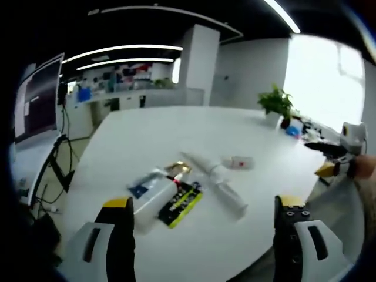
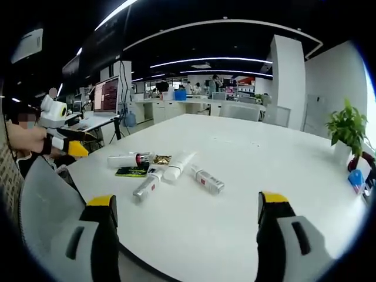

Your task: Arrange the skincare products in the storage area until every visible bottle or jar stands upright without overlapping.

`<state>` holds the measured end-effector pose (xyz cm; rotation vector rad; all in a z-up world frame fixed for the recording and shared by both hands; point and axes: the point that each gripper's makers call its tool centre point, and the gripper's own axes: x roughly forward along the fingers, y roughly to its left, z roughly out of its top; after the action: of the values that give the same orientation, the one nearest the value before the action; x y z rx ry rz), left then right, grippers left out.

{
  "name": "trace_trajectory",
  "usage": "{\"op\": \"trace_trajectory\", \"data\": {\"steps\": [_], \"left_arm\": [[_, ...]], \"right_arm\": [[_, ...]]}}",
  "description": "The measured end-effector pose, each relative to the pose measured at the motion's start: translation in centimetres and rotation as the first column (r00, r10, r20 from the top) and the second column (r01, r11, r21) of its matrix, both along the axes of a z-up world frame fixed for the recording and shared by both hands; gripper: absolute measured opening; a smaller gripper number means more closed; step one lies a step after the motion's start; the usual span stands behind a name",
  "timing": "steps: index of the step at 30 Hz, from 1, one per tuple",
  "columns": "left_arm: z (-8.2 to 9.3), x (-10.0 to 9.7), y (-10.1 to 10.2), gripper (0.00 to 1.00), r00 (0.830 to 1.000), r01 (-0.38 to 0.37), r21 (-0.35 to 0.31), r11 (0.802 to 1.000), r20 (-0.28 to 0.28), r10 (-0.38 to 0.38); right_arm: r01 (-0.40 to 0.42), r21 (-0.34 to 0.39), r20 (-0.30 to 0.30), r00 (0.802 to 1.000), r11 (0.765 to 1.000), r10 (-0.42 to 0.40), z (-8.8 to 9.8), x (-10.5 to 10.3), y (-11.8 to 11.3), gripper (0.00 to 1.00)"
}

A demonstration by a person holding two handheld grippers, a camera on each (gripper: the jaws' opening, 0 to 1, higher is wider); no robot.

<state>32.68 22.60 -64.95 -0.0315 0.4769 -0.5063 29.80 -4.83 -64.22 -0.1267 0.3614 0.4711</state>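
Skincare tubes (image 2: pixel 176 165) lying flat on the white worktop (image 2: pixel 247 176)
Both grippers (image 1: pixel 205 220) (image 2: pixel 185 220) are hovering clear, jaws gaping wide, holding nothing

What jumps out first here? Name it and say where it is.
The cluster of skincare tubes lying flat mid-table on the big white table, none upright, with a black and yellow packet among them. Next, the wide-open left gripper and right gripper, both empty and short of the cluster. A potted plant stands at the table's far edge.
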Motion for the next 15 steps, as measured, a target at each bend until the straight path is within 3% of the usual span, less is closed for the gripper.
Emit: {"op": "trace_trajectory", "data": {"steps": [15], "left_arm": [[-1.7,3.5,1.2,0.97,0.997,0.070,0.076,0.995,-0.044,-0.067]], "right_arm": [[0.020,-0.012,-0.013,1.000,1.000,-0.020,-0.2,0.1,-0.4,0.96]]}}
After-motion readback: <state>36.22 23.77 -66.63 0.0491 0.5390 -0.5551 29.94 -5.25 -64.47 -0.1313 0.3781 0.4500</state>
